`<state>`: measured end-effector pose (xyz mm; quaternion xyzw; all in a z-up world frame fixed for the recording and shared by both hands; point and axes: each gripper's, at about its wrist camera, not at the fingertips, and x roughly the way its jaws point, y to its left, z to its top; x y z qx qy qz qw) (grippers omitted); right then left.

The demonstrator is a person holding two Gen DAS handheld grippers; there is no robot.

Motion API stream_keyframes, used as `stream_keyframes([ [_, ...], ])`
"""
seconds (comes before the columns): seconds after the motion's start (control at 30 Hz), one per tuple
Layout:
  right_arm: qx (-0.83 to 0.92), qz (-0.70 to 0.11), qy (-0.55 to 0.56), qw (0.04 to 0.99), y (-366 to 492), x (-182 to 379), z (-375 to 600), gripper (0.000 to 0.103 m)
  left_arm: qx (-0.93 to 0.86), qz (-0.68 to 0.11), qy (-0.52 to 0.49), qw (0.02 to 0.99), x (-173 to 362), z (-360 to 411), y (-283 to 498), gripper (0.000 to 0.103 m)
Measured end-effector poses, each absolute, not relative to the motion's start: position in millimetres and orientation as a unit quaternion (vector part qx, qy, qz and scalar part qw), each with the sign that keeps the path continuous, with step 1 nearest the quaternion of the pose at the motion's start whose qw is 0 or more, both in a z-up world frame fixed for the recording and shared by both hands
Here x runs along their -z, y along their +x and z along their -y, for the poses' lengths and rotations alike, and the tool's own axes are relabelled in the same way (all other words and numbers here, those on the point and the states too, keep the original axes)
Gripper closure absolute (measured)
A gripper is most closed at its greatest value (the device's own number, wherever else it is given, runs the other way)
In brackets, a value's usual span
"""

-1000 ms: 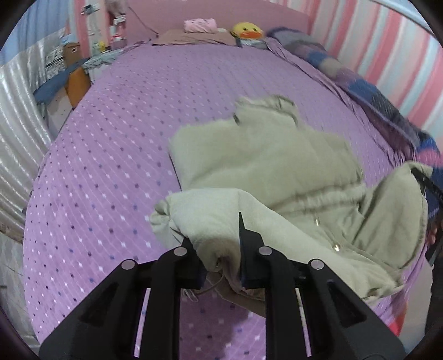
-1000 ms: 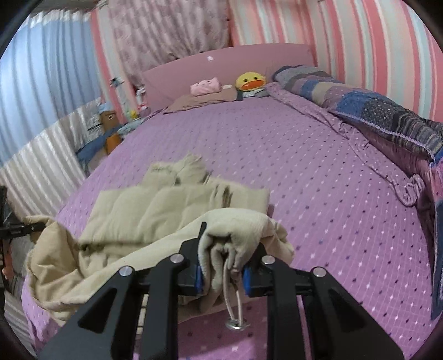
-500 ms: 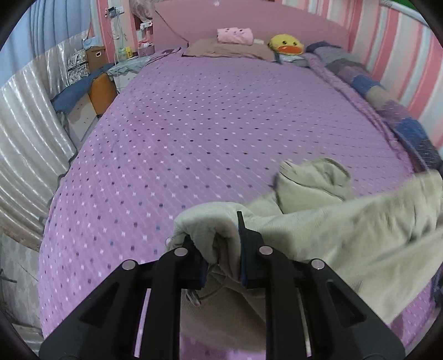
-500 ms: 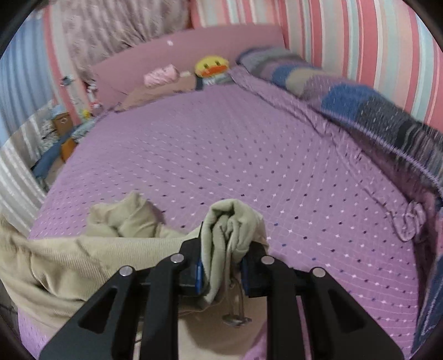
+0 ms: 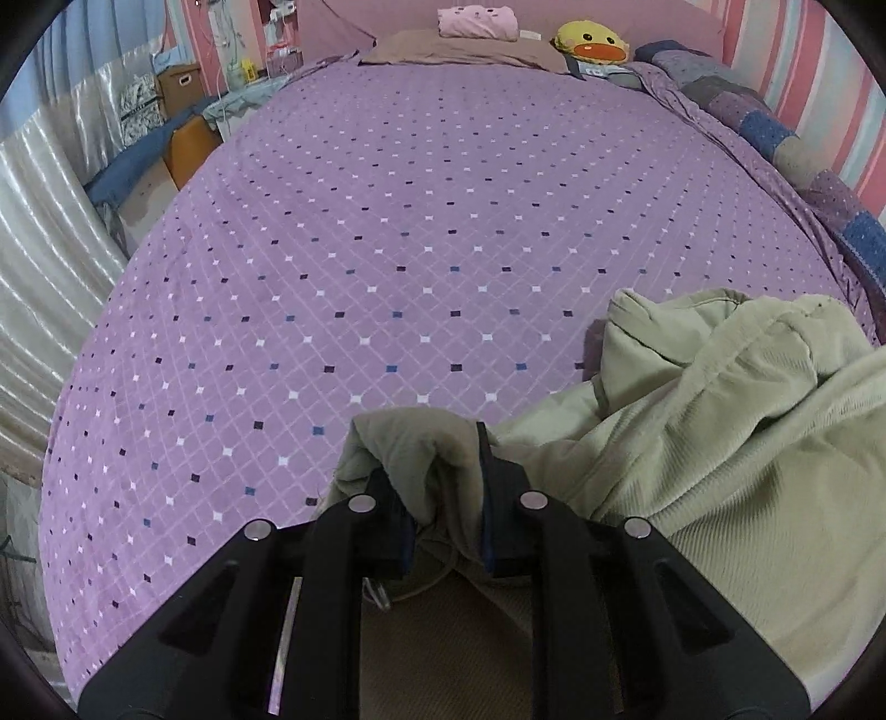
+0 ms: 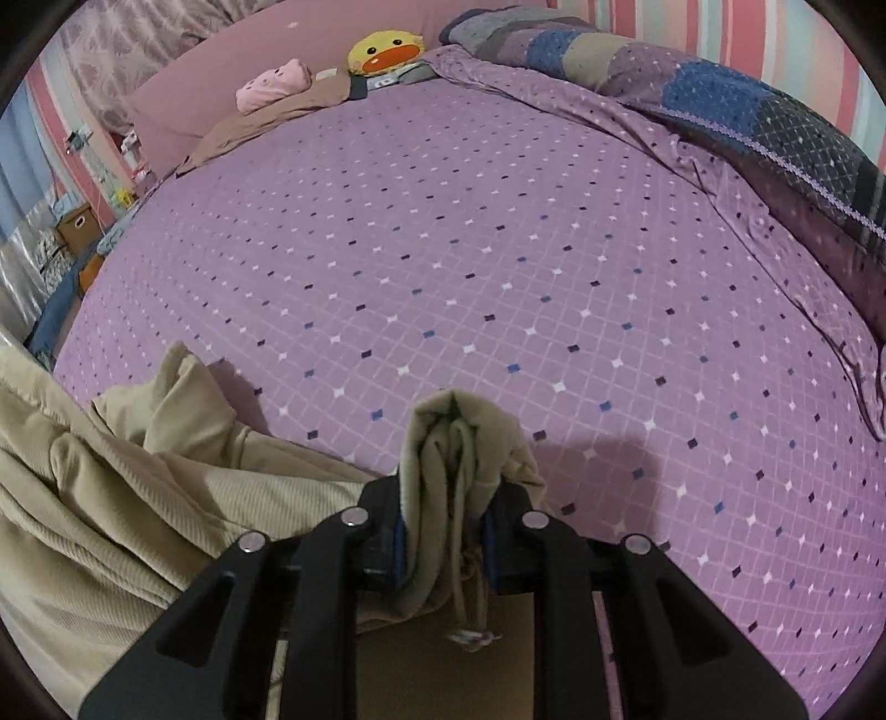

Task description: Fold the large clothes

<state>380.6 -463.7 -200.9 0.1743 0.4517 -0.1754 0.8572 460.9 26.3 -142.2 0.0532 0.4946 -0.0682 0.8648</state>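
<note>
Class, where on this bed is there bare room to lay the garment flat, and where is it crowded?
Free: the purple bedspread between the garment and the pillows. Crowded: the right edge, along the patchwork quilt.

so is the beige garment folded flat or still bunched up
Bunched up, not folded. The beige garment sags in loose creases between the left claw and right claw, each shut on a gathered wad, above the purple bedspread.
</note>
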Motion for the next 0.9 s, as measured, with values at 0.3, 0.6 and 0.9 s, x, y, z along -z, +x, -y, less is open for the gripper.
stream_keyframes([
  [0.3,0.175,-0.465,0.159,0.854,390,210,461,0.083,0.068,-0.494,0.058,0.865,156,-16,465,0.086],
  [0.6,0.161,-0.480,0.197,0.840,387,190,469,0.070,0.070,-0.546,0.030,0.834,145,-19,479,0.080],
  [0.9,0.097,-0.417,0.271,0.862,362,125,472,0.021,0.095,-0.582,-0.030,0.807,86,-23,470,0.030],
])
